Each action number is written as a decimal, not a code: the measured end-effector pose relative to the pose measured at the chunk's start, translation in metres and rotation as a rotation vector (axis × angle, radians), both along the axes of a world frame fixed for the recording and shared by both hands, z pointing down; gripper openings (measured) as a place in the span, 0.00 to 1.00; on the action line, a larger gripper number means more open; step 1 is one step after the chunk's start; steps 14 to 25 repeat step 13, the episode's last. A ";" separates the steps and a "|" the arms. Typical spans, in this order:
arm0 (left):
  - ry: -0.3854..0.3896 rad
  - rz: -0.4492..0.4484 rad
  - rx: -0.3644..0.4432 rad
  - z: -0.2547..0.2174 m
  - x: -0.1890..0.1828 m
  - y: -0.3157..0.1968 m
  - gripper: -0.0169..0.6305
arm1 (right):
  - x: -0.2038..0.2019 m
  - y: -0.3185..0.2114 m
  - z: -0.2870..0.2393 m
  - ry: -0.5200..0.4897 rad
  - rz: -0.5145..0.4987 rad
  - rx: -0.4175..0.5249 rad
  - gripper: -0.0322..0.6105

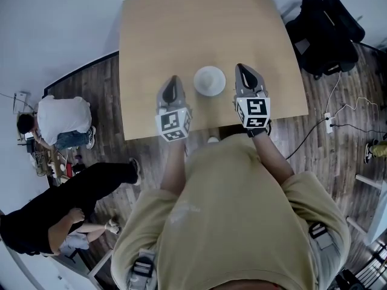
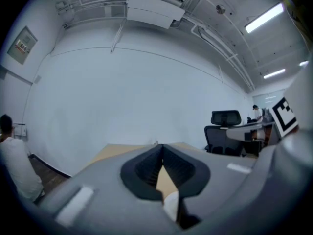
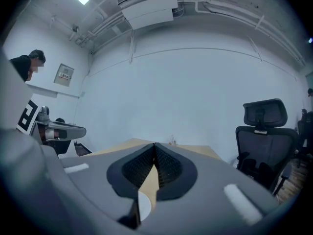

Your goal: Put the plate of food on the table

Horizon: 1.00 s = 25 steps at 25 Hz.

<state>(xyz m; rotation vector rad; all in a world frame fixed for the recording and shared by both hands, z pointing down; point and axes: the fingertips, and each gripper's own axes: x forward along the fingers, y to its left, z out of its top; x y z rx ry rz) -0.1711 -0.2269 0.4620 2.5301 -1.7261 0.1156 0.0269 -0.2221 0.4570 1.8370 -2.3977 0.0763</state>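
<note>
Hand-held grippers (image 1: 172, 83) (image 1: 243, 72) either side of plate (image 1: 209, 80)

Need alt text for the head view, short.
Seen from above, a round white plate sits on a light wooden table between the left gripper and right gripper, both shut and clear of it. The holder wears a tan shirt; a person in white and a person in black are at left, a black office chair upper right.
</note>
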 end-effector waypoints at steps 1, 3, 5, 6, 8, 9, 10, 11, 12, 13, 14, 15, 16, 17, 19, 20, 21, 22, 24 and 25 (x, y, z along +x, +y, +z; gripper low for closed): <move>0.007 0.002 -0.004 0.000 0.001 0.001 0.03 | -0.001 0.001 0.000 0.001 -0.002 -0.002 0.06; 0.019 0.003 -0.014 0.001 0.001 0.004 0.03 | -0.004 0.003 0.000 0.002 -0.007 -0.002 0.06; 0.022 -0.001 -0.019 0.003 0.000 0.008 0.03 | -0.006 0.005 0.000 0.002 -0.016 -0.002 0.06; 0.023 -0.004 -0.021 0.004 0.000 0.009 0.03 | -0.008 0.006 0.000 0.004 -0.022 -0.002 0.06; 0.022 -0.009 -0.029 0.009 0.001 0.014 0.03 | -0.008 0.009 0.003 0.011 -0.030 -0.005 0.06; 0.022 -0.004 -0.036 0.013 0.006 0.018 0.03 | -0.003 0.014 0.005 0.018 -0.023 -0.011 0.06; 0.025 0.008 -0.047 0.019 0.014 0.022 0.03 | 0.006 0.022 0.010 0.026 -0.007 -0.021 0.06; 0.028 0.027 -0.060 0.025 0.026 0.028 0.03 | 0.019 0.031 0.016 0.035 0.016 -0.034 0.06; 0.031 0.048 -0.073 0.032 0.039 0.034 0.03 | 0.033 0.041 0.022 0.044 0.042 -0.050 0.06; 0.034 0.070 -0.087 0.039 0.053 0.040 0.03 | 0.048 0.051 0.029 0.053 0.068 -0.066 0.06; 0.034 0.070 -0.087 0.039 0.053 0.040 0.03 | 0.048 0.051 0.029 0.053 0.068 -0.066 0.06; 0.034 0.070 -0.087 0.039 0.053 0.040 0.03 | 0.048 0.051 0.029 0.053 0.068 -0.066 0.06; 0.034 0.070 -0.087 0.039 0.053 0.040 0.03 | 0.048 0.051 0.029 0.053 0.068 -0.066 0.06; 0.034 0.070 -0.087 0.039 0.053 0.040 0.03 | 0.048 0.051 0.029 0.053 0.068 -0.066 0.06; 0.034 0.070 -0.087 0.039 0.053 0.040 0.03 | 0.048 0.051 0.029 0.053 0.068 -0.066 0.06; 0.034 0.070 -0.087 0.039 0.053 0.040 0.03 | 0.048 0.051 0.029 0.053 0.068 -0.066 0.06; 0.034 0.070 -0.087 0.039 0.053 0.040 0.03 | 0.048 0.051 0.029 0.053 0.068 -0.066 0.06; 0.034 0.070 -0.087 0.039 0.053 0.040 0.03 | 0.048 0.051 0.029 0.053 0.068 -0.066 0.06; 0.034 0.070 -0.087 0.039 0.053 0.040 0.03 | 0.048 0.051 0.029 0.053 0.068 -0.066 0.06; 0.034 0.070 -0.087 0.039 0.053 0.040 0.03 | 0.048 0.051 0.029 0.053 0.068 -0.066 0.06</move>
